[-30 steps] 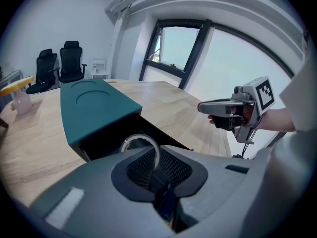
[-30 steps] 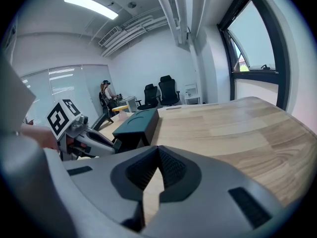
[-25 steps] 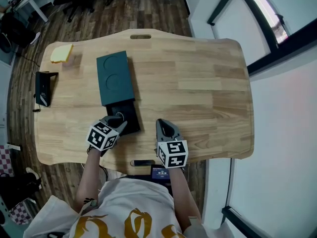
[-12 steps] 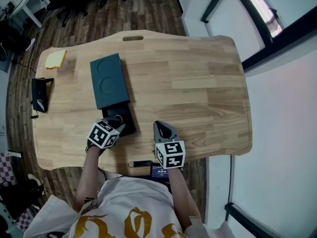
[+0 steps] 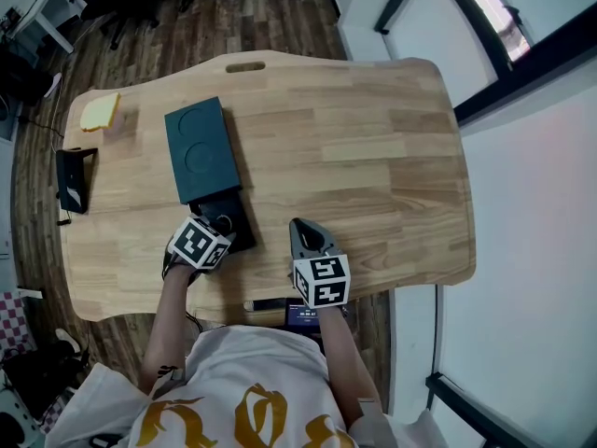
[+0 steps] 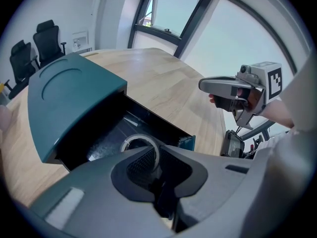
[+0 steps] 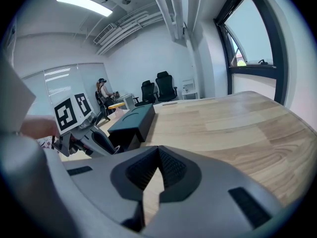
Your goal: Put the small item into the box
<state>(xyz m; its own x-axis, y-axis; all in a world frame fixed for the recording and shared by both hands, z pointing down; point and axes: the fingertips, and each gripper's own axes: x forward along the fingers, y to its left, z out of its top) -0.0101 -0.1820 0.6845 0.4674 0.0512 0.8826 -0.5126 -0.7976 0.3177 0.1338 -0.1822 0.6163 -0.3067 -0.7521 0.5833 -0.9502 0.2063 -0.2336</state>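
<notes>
A teal box [image 5: 201, 152] lies on the wooden table [image 5: 373, 157], and its black inner tray [image 5: 230, 215] is slid out toward me. My left gripper [image 5: 224, 234] hangs over that tray and is shut on a small white ring [image 6: 130, 142]. The ring sits just past the jaw tips above the tray floor [image 6: 106, 135], and the jaws hide part of it. The teal sleeve [image 6: 64, 93] covers the far half of the tray. My right gripper [image 5: 300, 225] rests to the right of the tray, shut with nothing in it. From the right gripper view the box [image 7: 132, 120] and the left gripper [image 7: 106, 143] show at the left.
A yellow pad [image 5: 98, 112] lies at the table's far left corner. A black device [image 5: 73, 177] stands at the left edge. A dark phone-like item [image 5: 269, 303] lies at the near edge below my hands. Office chairs stand on the floor beyond the table.
The head camera has shifted a little. The left gripper stays over the open tray with the ring, its marker cube slightly turned. The right gripper has hardly moved.
</notes>
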